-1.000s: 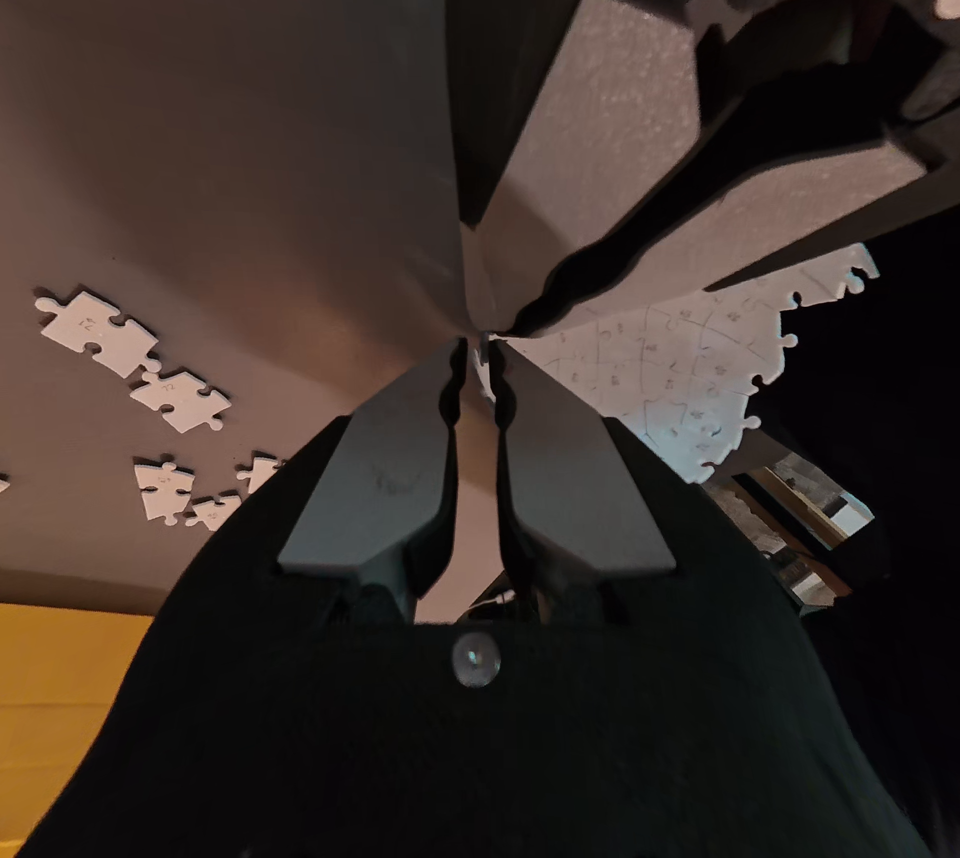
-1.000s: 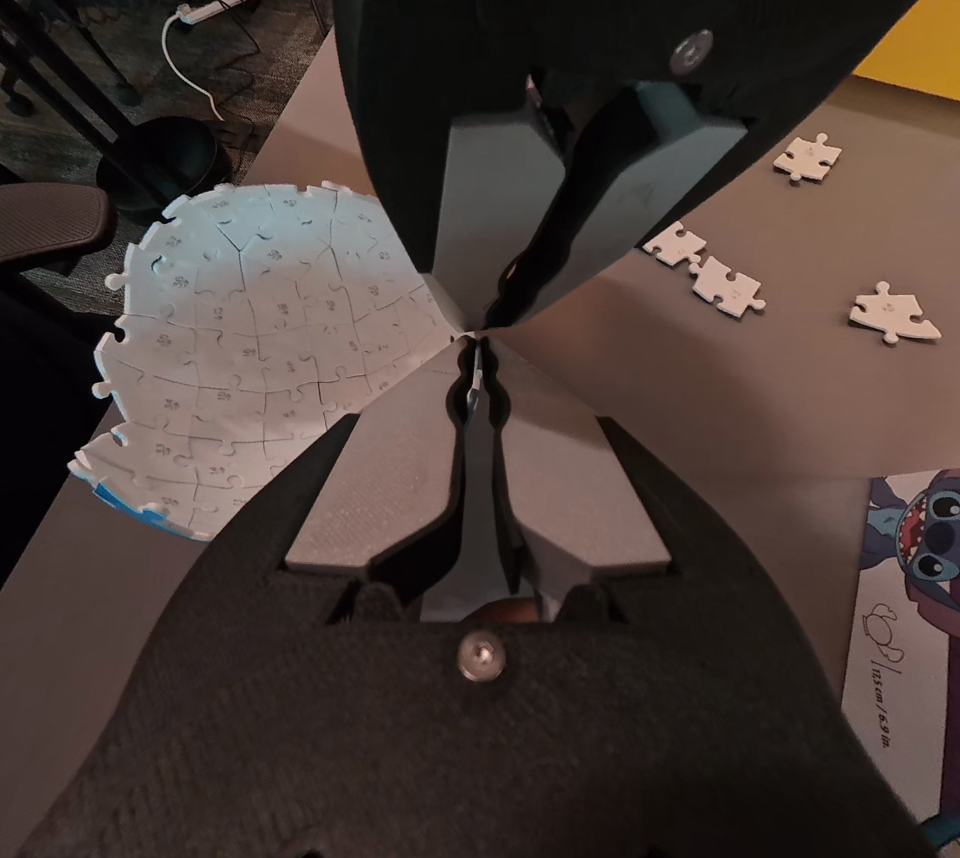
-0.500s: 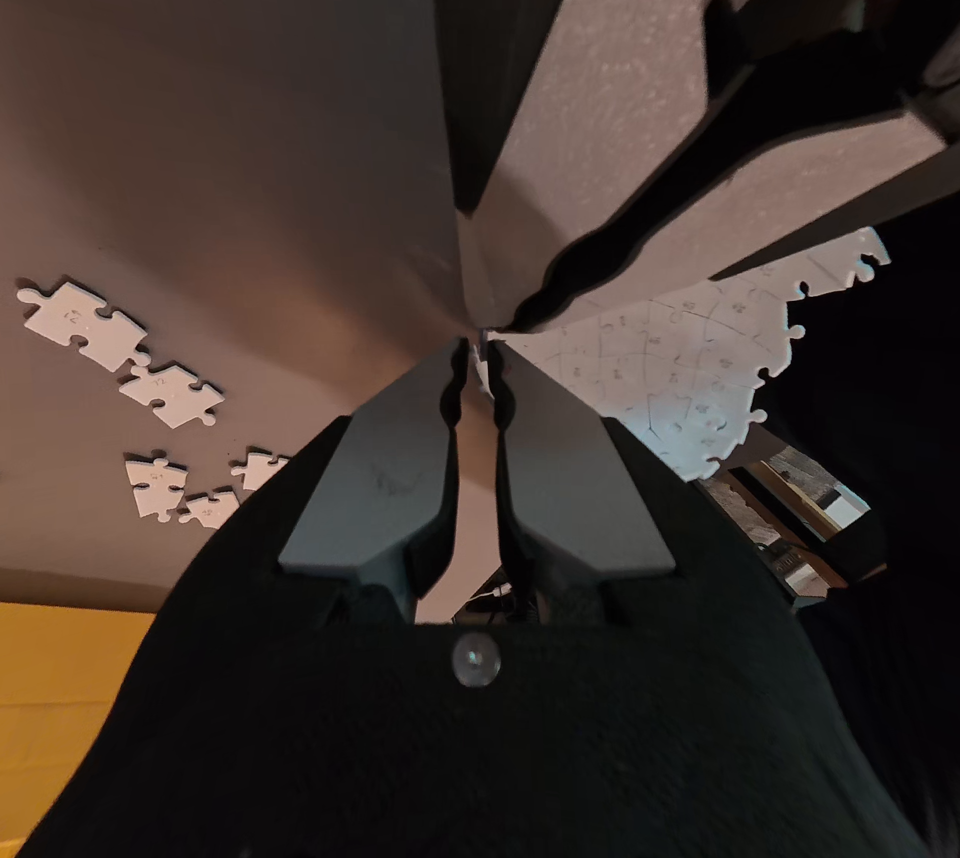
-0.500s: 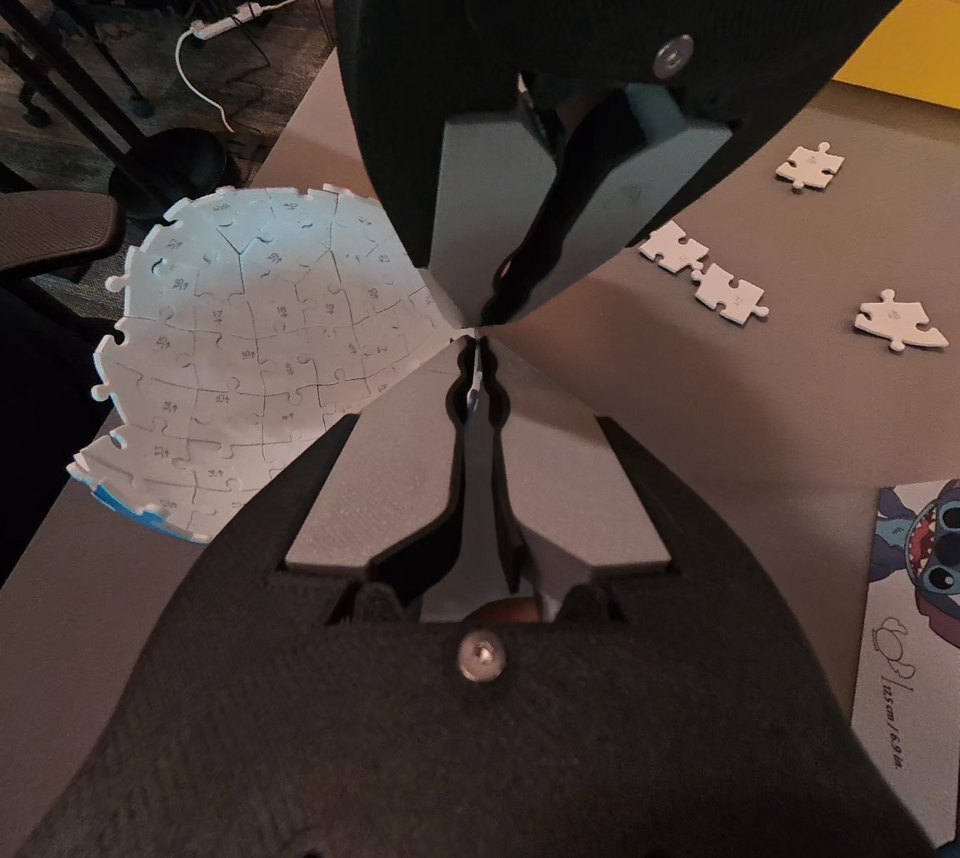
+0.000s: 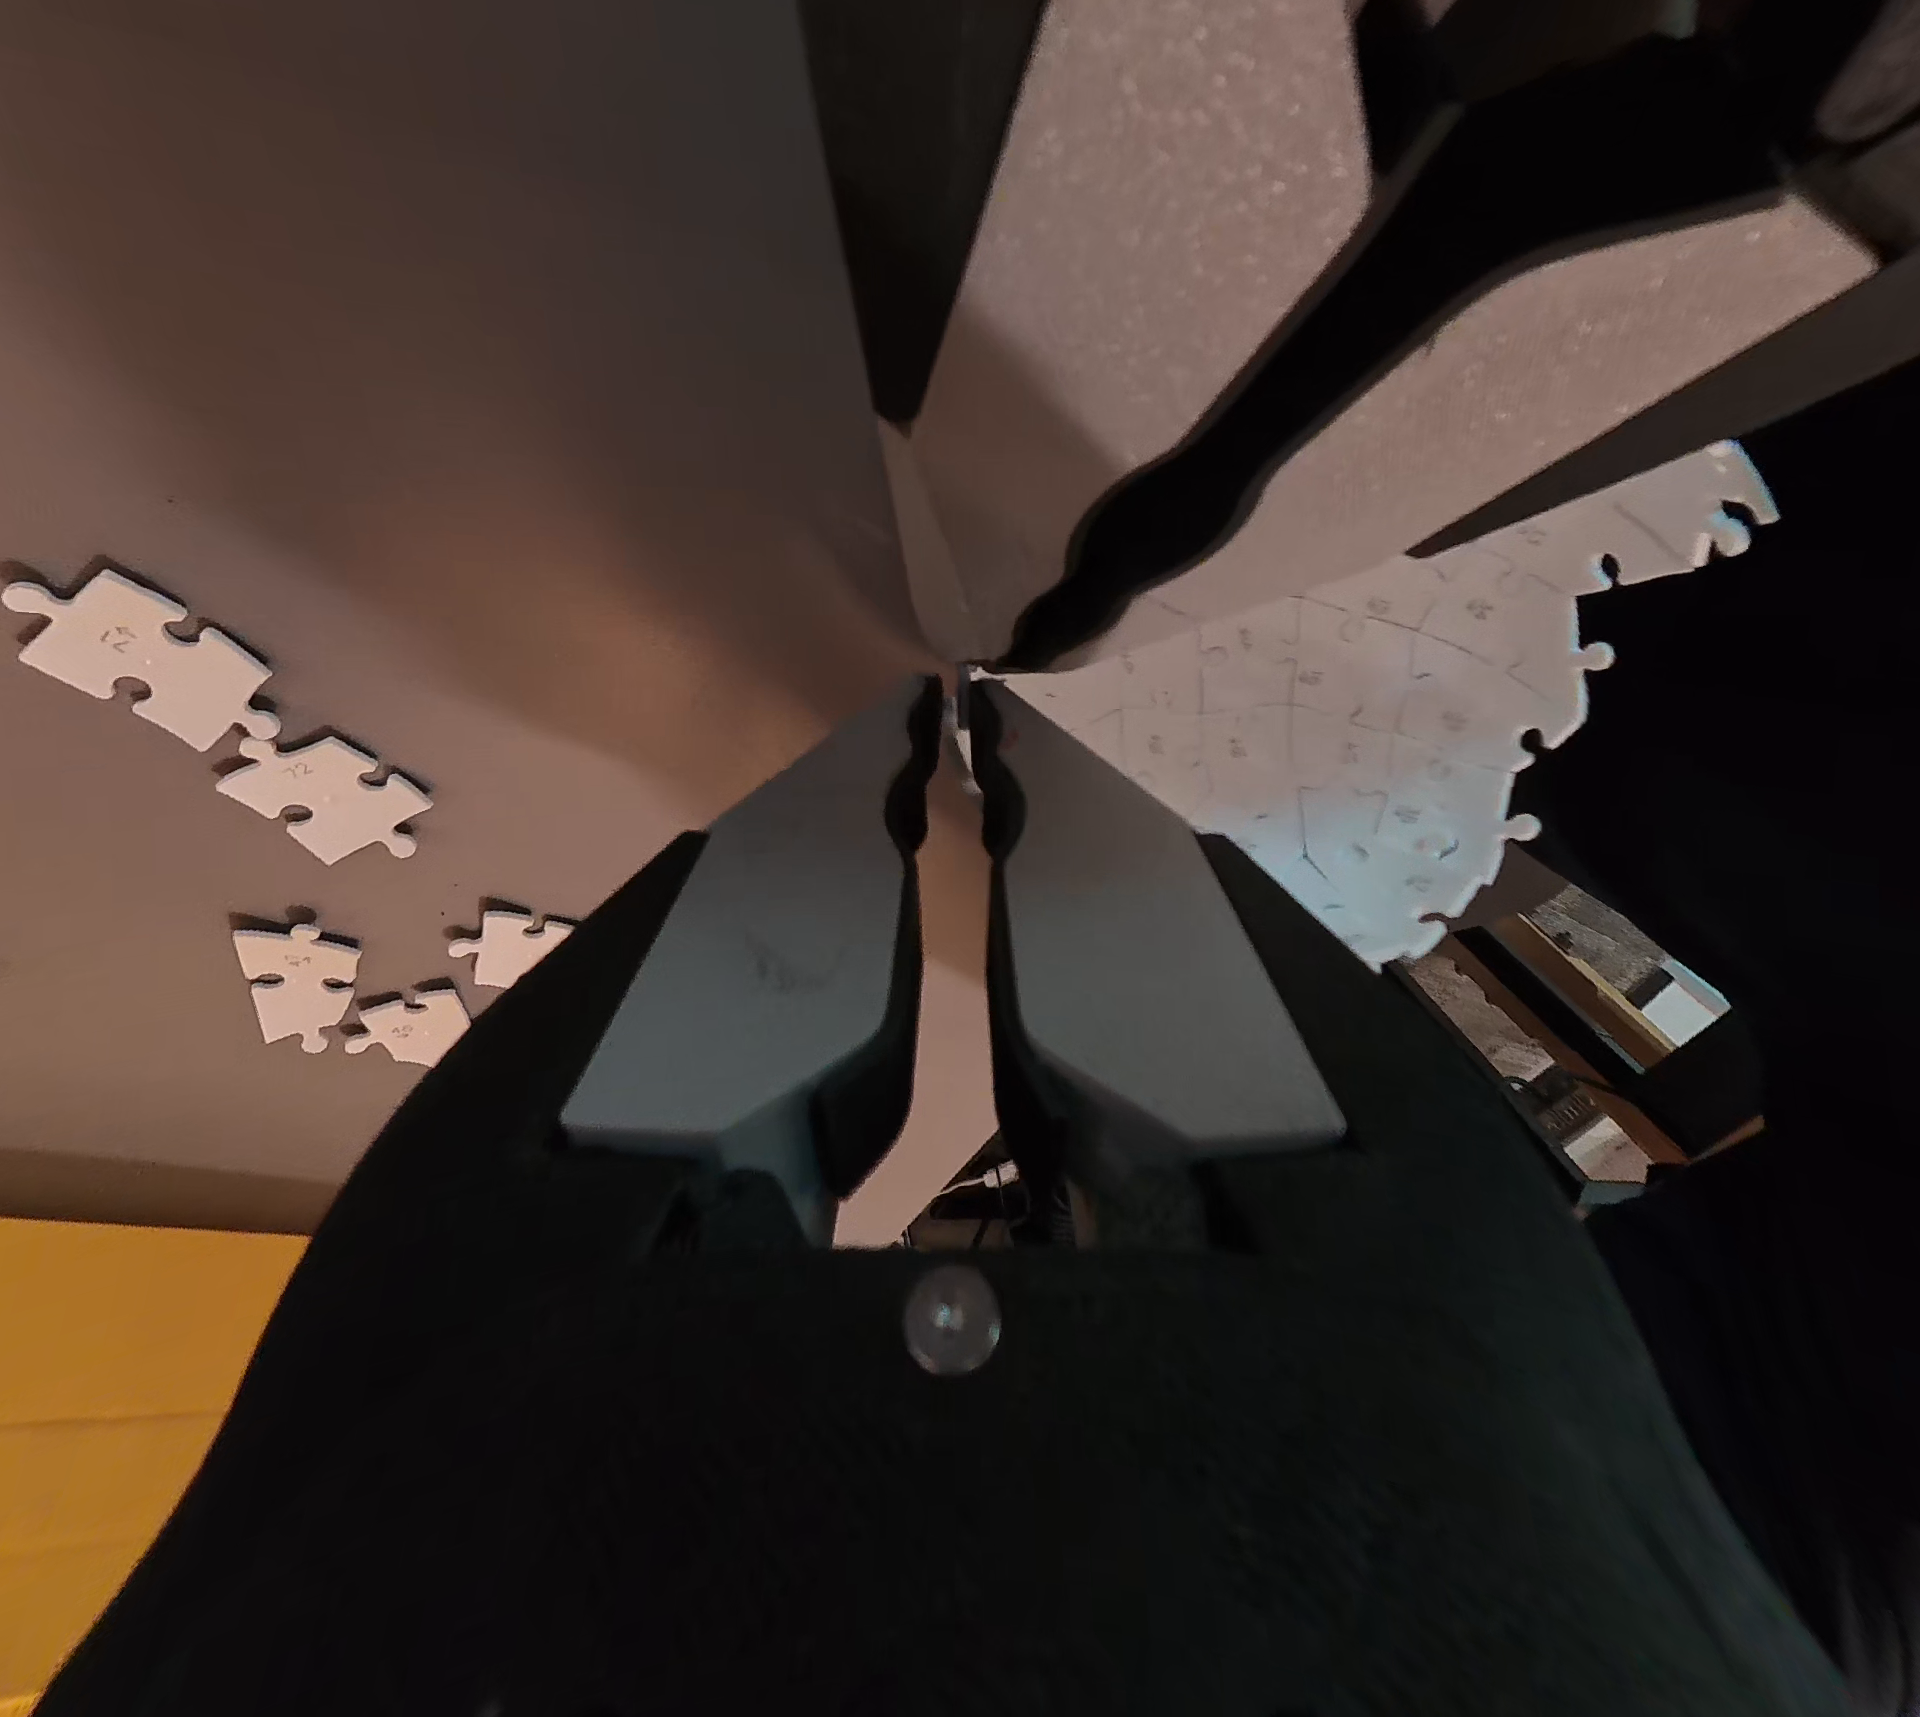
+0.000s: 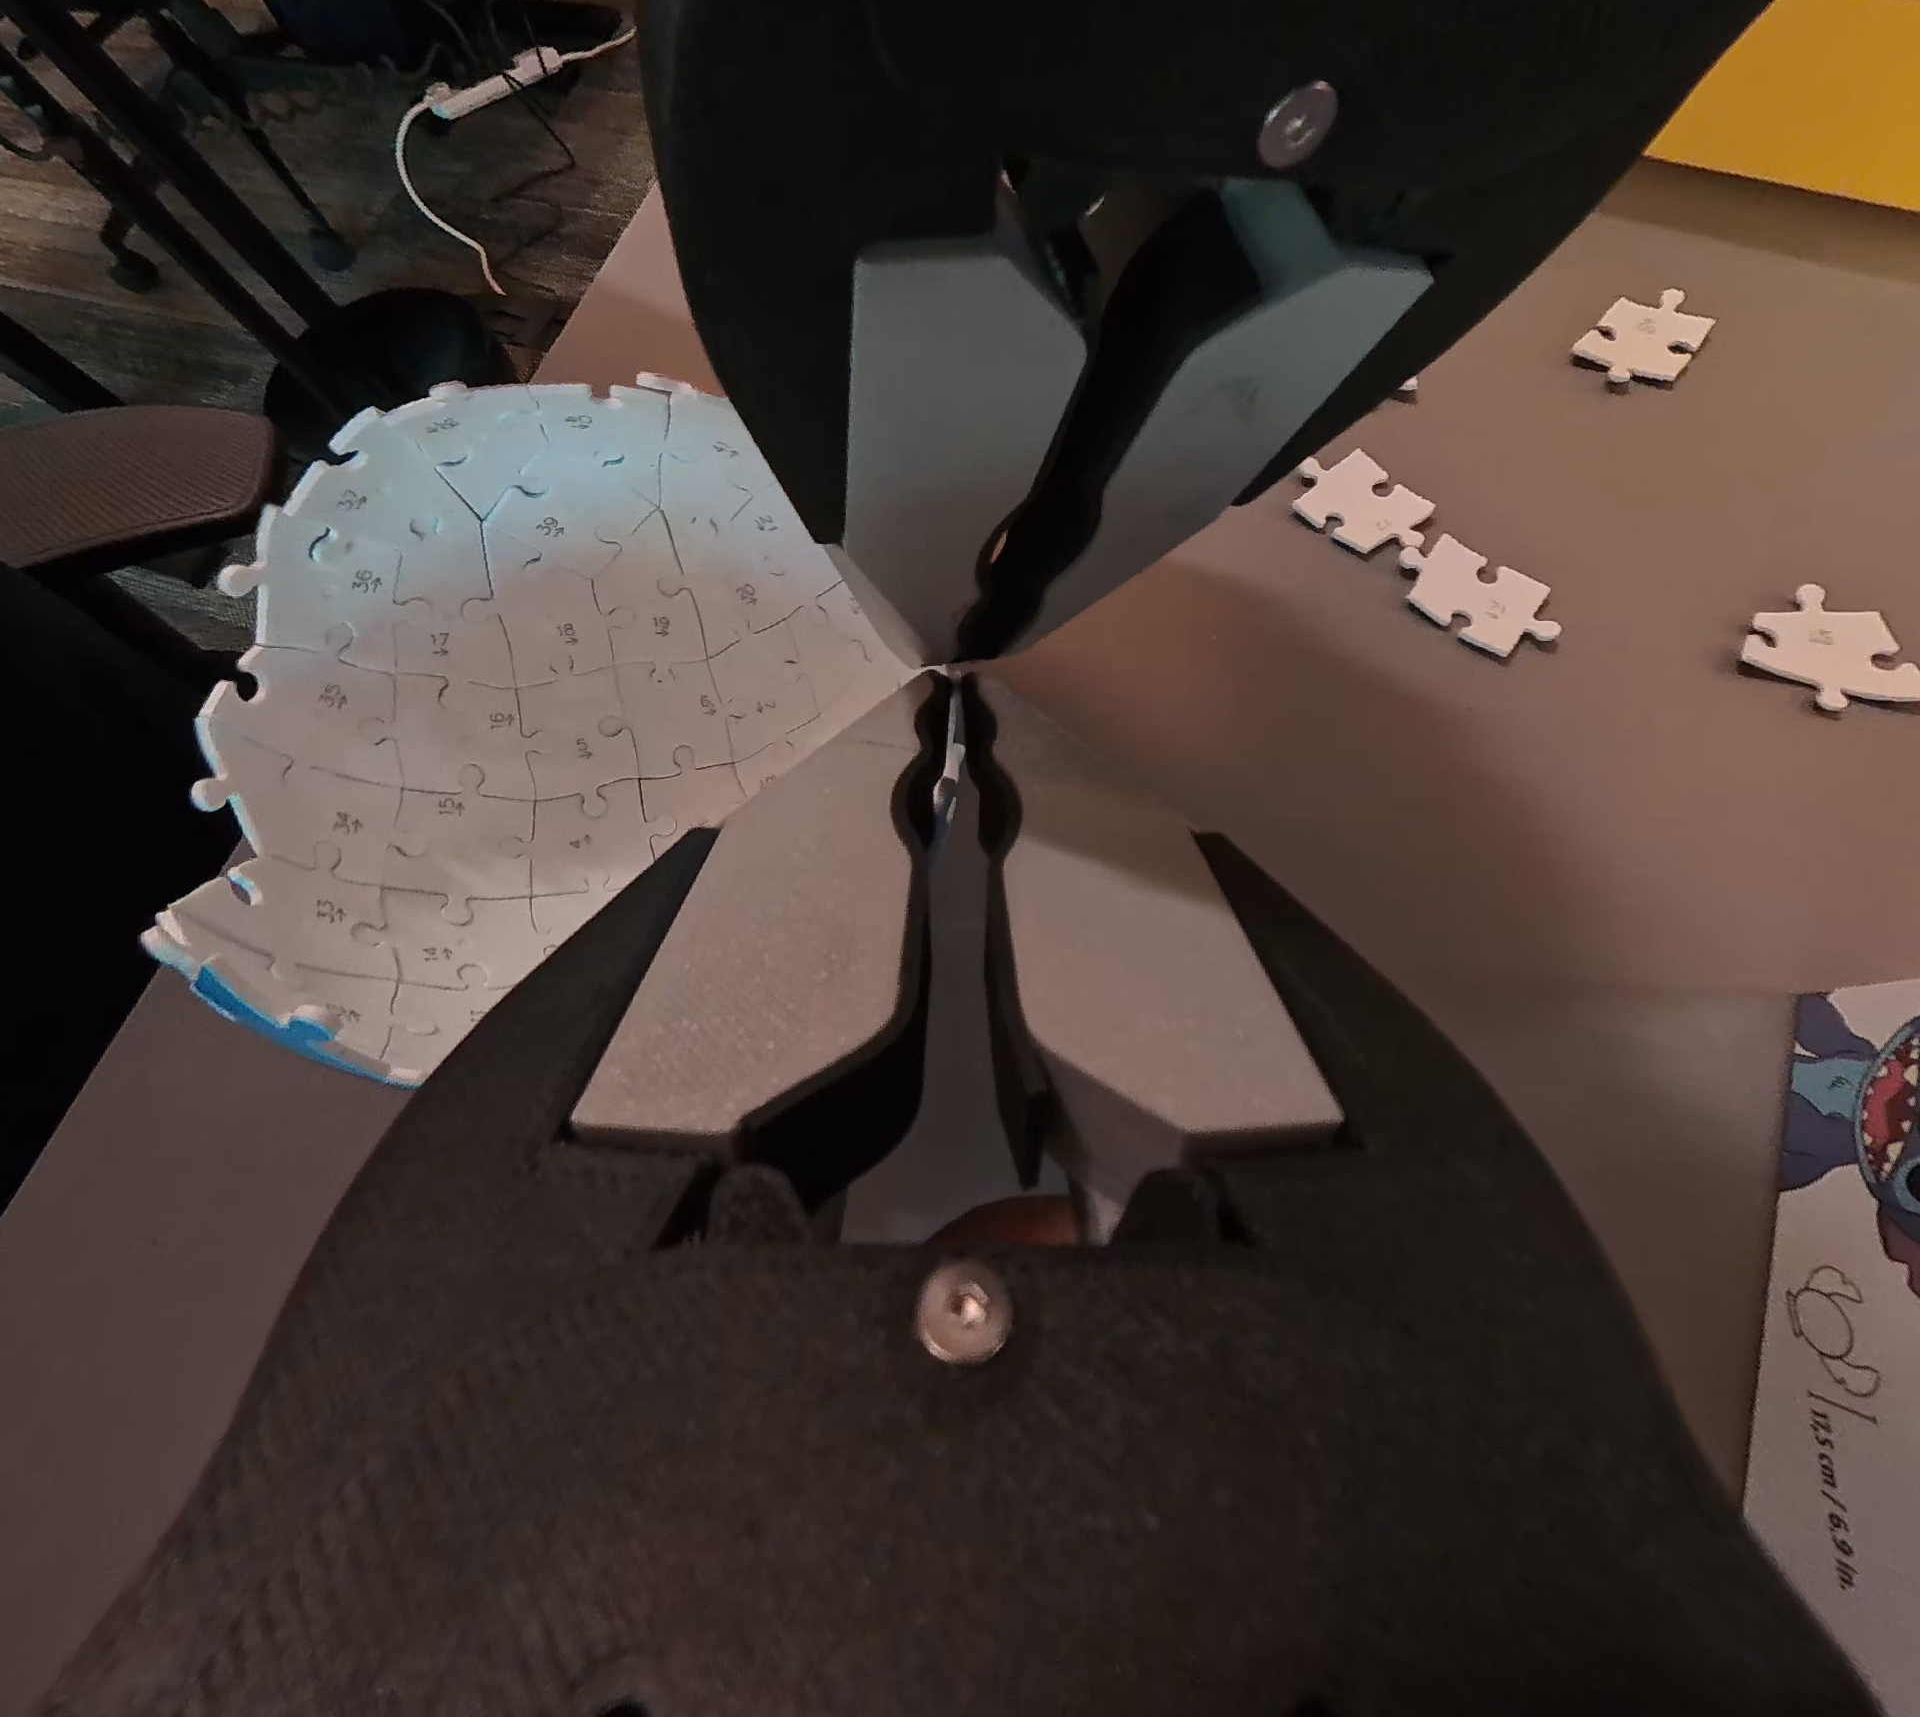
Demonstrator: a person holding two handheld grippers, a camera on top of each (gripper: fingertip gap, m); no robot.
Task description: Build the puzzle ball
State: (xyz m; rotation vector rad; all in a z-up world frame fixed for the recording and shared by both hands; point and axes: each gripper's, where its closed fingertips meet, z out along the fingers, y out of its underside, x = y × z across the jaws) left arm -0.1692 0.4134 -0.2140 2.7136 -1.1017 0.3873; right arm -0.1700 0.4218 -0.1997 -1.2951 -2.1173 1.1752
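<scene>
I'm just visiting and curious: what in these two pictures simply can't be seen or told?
- Joint where both hand-held grippers meet: left wrist view, the left hand-held gripper and its fingertips hide it; whether a piece is seated is unclear.
- Puzzle ball shell: right wrist view, its near edge is covered by the right hand-held gripper.
- Printed sheet: cut off by the right edge.
- Loose pieces: markings too small.

Loose pieces (image 6: 1475, 592) rightward, bare table (image 6: 1299, 836) between

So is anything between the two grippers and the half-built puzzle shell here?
Nothing visible. The left gripper and right gripper meet tip to tip at the puzzle shell edge, both closed on it.
</scene>
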